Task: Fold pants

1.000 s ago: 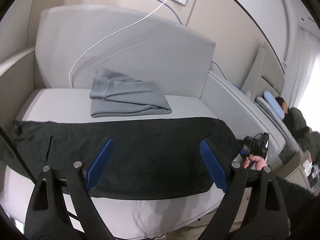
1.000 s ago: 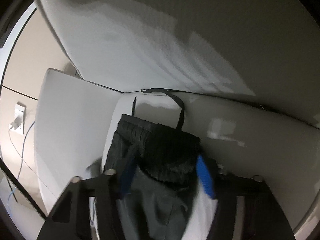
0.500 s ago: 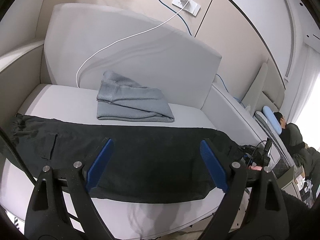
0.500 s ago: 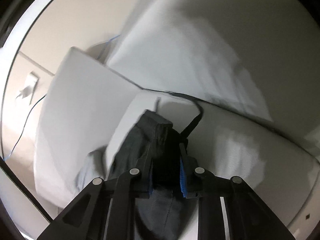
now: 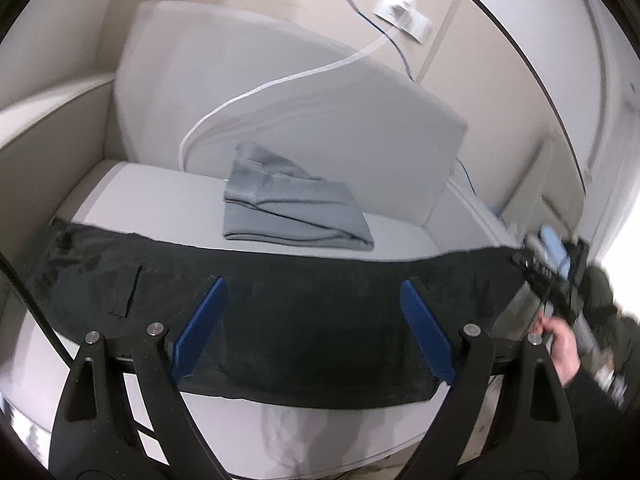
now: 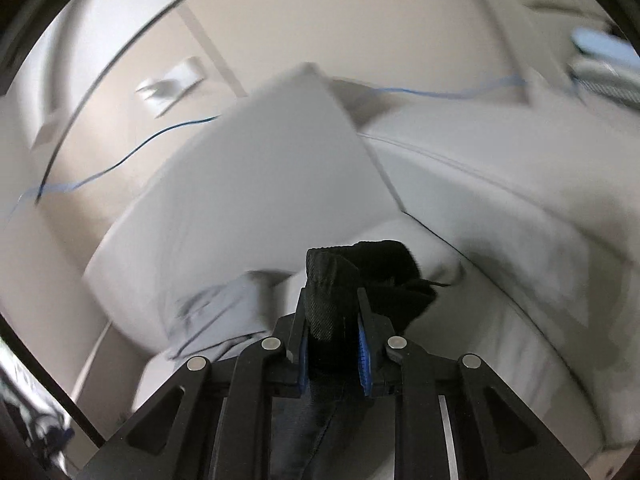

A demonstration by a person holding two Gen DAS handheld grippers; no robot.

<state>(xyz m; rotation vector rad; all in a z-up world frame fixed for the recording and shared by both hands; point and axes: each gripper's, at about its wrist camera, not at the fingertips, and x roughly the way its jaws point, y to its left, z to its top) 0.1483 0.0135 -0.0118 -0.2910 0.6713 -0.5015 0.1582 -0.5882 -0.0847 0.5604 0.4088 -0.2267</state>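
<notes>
Across mid-frame, black pants (image 5: 280, 320) – soft, limp; right gripper (image 6: 332, 344) just clamped onto bunched waistband – left gripper (image 5: 316, 328) wide, empty.

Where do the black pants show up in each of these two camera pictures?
Left wrist view: the black pants stretch across the seat, beneath the wide-open left gripper.
Right wrist view: their bunched end sits low in the middle, clamped in the right gripper.
Shared landmark: the folded grey garment.
</notes>
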